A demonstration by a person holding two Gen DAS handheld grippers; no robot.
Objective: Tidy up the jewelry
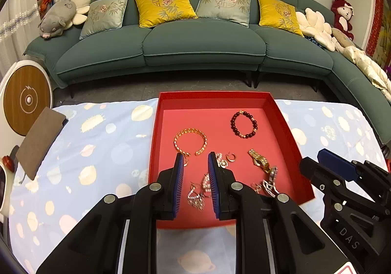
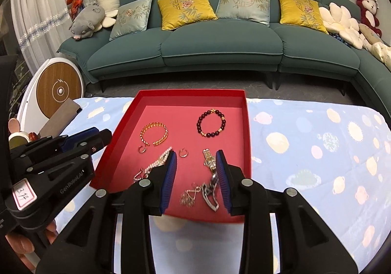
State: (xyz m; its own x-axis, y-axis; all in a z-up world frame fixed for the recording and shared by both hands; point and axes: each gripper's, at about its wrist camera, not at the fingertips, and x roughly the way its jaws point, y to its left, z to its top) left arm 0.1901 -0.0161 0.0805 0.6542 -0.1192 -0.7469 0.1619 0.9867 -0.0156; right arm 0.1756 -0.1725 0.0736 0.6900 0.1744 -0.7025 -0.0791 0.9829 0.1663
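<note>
The left gripper [image 1: 195, 159] is held with its jaws parted and empty, low over the near half of the red tray [image 1: 290, 132], apparently so that the pale chain tangle [image 1: 198, 194] lying between its fingers can be taken. The right gripper [image 2: 195, 159] is likewise held apart and grips nothing; between its fingers lie the gold watch [image 2: 209, 160] and a silver link bracelet [image 2: 210, 192], and it is judged to be lined up for one of them. All the jewelry is kept inside the tray: the gold open bangle [image 1: 190, 142] and the dark beaded bracelet [image 1: 244, 124] are laid apart and neatly toward the far side, which suggests they are already sorted, while the loose pieces are crowded near the front edge. A small hoop earring [image 2: 183, 153] is seen between the two heaps. The near pieces touch or overlap, so one chain may be dragged along with another. The tray rests on a blue patterned cloth [image 2: 317, 151]; a brown pouch [image 1: 40, 138] lies well to the left, and a green sofa [image 1: 195, 41] stands beyond, out of the way.
</note>
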